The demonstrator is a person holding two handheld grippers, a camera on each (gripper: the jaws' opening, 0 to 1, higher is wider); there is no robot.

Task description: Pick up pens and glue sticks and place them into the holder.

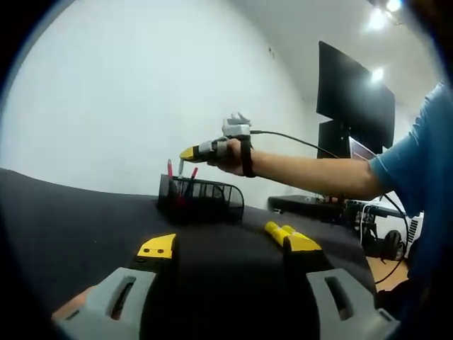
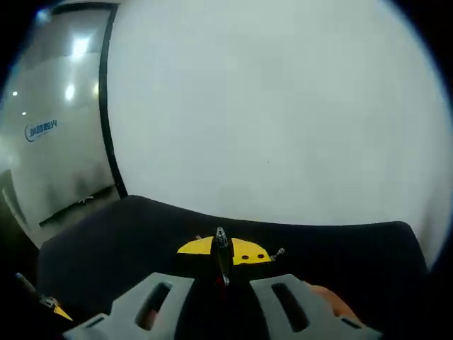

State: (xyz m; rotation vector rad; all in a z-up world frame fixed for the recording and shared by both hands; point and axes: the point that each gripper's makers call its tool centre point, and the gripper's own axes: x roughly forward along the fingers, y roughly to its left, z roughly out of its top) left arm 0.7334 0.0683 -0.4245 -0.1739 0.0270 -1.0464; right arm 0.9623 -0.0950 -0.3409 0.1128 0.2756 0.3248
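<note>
In my right gripper (image 2: 222,249) I hold a slim dark pen (image 2: 221,256), pinched upright between the two yellow jaw tips, which are closed on its barrel so that its pointed end rises just above them. In the left gripper view that same gripper (image 1: 190,152) hangs above the holder (image 1: 201,199), carried by my hand (image 1: 230,157), which wears a black strap at the wrist. The holder is a black wire-mesh desk caddy, low and rounded at its corners, and red pens (image 1: 170,168) stand upright in it near its left end, their tips poking above the rim. My left gripper (image 1: 225,244) stands open, its yellow tips well apart with nothing between them, grey slotted finger bases below. A yellow cylinder, which looks like a glue stick (image 1: 277,229), lies on the table just beside the right-hand jaw tip; I cannot tell whether they touch. The table (image 1: 85,212) is matt black and smooth. Behind it rises a plain white wall (image 2: 283,106). In the left gripper view a dark monitor (image 1: 354,99) stands at the right, with ceiling lights above. In the right gripper view a glass partition (image 2: 56,127) at the left carries small blue lettering too blurred to read.
</note>
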